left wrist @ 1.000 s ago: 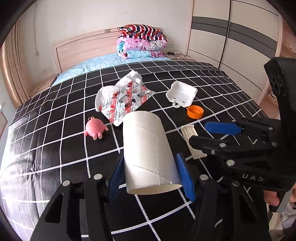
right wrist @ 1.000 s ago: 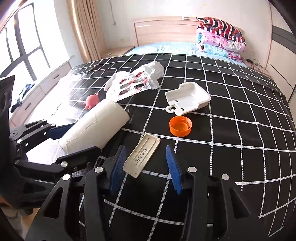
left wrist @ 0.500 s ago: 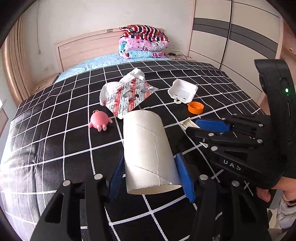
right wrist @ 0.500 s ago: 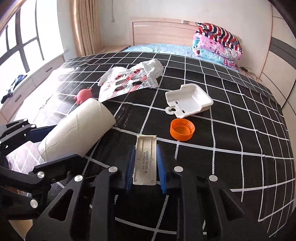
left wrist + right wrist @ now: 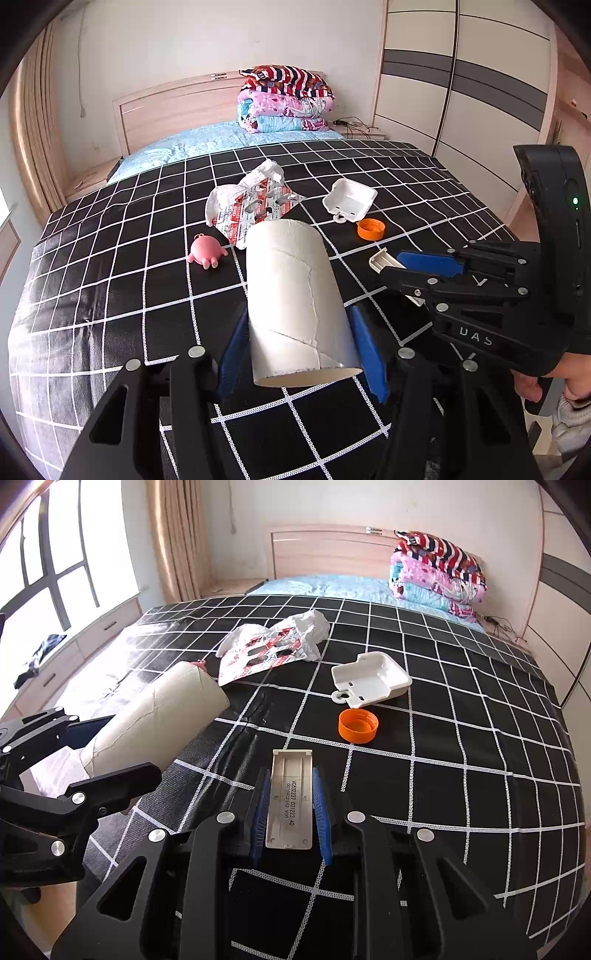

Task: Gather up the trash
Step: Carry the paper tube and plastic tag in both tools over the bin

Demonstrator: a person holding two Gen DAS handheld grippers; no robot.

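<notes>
**Both grippers loaded over the checked bed**

The bed point(image 5: 110, 280), covered in a black blanket with a white grid, fills both views and serves as the landmark. At its head end sits a stack of folded quilts point(image 5: 286, 99).

Above the near part of the bed, the left gripper point(image 5: 301, 332) pinches a white cardboard tube point(image 5: 291, 295) between its blue pads, one pad pressed against each side; the tube's open end faces the camera. In the right wrist view the same tube point(image 5: 159, 720) pokes out at the left.

Near the bed's middle lies a crumpled red-and-white wrapper point(image 5: 273, 646), with white paper bunched at its far end. To the right of it, toward the wardrobe side of the bed, rests a white plastic tray point(image 5: 371, 679), open side up.

The right gripper point(image 5: 291, 808) is closed on a flat grey plastic cover point(image 5: 290, 801), blue pads tight on its long edges, printed digits showing.

Left of the wrapper on the bed sits a pink toy point(image 5: 207, 251). Just nearer than the tray lies an orange bottle cap point(image 5: 357, 725), hollow side up.
</notes>
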